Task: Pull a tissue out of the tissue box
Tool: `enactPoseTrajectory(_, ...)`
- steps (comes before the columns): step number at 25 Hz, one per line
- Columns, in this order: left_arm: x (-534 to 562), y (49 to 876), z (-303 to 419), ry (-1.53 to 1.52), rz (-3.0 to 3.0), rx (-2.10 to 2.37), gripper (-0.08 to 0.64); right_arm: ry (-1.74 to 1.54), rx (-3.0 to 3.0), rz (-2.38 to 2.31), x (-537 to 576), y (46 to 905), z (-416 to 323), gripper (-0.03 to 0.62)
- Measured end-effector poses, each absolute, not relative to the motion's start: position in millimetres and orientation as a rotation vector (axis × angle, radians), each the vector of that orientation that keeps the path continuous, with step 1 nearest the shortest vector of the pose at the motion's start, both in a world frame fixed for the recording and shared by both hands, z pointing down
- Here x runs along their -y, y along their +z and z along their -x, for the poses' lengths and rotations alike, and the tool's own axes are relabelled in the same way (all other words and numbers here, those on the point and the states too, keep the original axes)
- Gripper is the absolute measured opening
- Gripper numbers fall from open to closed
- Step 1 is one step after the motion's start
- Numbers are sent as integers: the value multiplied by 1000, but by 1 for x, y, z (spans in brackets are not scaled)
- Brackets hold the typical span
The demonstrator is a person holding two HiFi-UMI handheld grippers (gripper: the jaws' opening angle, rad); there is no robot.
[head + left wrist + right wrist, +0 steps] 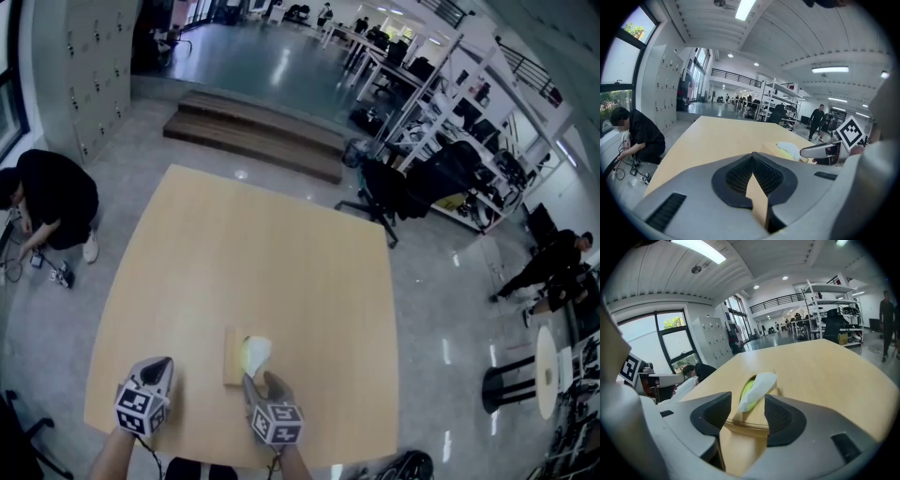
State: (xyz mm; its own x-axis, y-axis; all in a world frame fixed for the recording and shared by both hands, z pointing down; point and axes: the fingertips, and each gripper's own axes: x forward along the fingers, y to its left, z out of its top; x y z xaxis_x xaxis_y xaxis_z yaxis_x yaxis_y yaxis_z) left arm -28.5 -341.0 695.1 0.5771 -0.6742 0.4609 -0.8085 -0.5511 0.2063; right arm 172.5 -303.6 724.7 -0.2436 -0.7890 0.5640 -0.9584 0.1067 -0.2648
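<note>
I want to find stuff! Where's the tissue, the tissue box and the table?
tissue (758, 387): right gripper view, its white middle.
tissue box (232, 361): head view, its top, left of the tissue.
table (253, 253): head view, bare middle of its top.

Left gripper (752, 160) closed; right gripper (747, 405) wide

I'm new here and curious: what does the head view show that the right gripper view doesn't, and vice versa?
Only the head view: the light wooden table's whole outline and the dark wooden steps beyond it. Only the right gripper view: the right gripper's jaws standing apart with the white tissue seen between them, and a long ceiling light. Both: the flat wooden tissue box, that tissue, a crouching person in black.
</note>
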Motion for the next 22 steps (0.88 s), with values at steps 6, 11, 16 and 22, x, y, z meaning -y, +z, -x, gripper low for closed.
enactPoseTrajectory(6, 346, 699, 29, 467, -2408, 1200, 8, 830, 2066, -1734, 307, 729, -178, 204)
enactPoseTrajectory(11, 347, 700, 30, 461, -2405, 1198, 8, 800, 2015, -1759, 308, 732, -183, 114)
enactPoseTrajectory(16, 349, 701, 31, 461, -2402, 1199, 8, 804, 1989, -1758, 307, 735, -184, 37)
enactPoseTrajectory(22, 350, 699, 34, 459, -2402, 1202, 8, 830, 2010, -1750, 307, 733, -181, 12)
